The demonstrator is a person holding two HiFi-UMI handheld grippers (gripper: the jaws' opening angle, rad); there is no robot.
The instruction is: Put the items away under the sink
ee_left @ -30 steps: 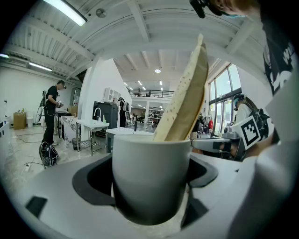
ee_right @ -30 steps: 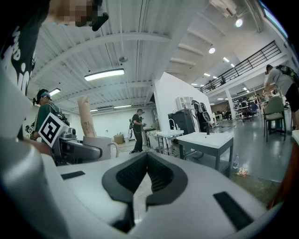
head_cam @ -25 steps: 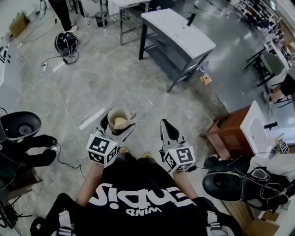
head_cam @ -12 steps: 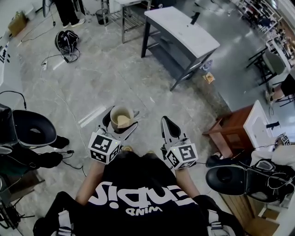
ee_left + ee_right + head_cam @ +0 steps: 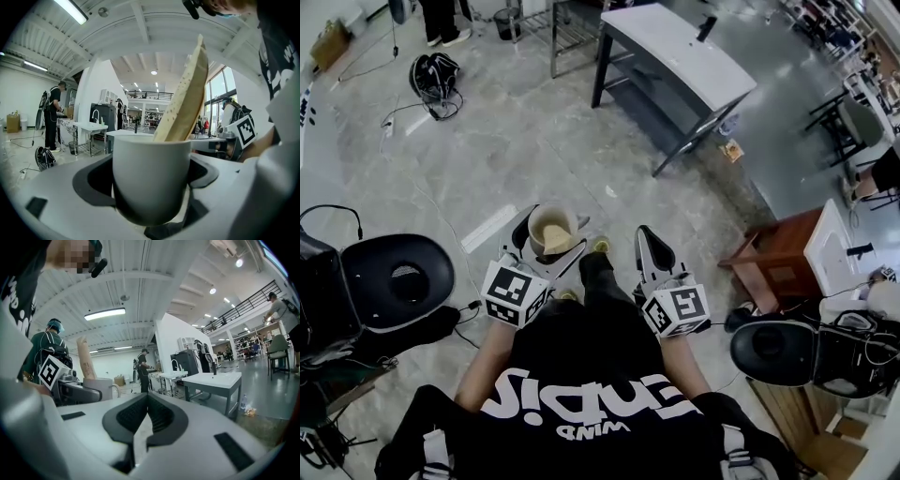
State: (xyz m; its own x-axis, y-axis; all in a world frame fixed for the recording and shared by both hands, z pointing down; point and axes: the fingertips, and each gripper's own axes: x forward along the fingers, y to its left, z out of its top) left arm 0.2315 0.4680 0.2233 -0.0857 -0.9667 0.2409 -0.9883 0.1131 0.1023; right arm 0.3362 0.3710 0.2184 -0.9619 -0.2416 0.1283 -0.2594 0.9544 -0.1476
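Carrying the mug (image 5: 151, 178) clamped in my left gripper (image 5: 549, 242), a tan slab (image 5: 185, 93) standing in it; my right gripper (image 5: 653, 253), shut and empty, is nearer the sink stand (image 5: 680, 54), which lies well ahead to the right, its long axis slanting away. Since a second ago my leg (image 5: 598, 277) has stepped forward

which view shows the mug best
The left gripper view: the mug fills the frame, held between the jaws of the left gripper, with a tan slab standing in it. The head view shows it small, from above, mostly rim and inside. The right gripper view shows it small at the left, with its handle.
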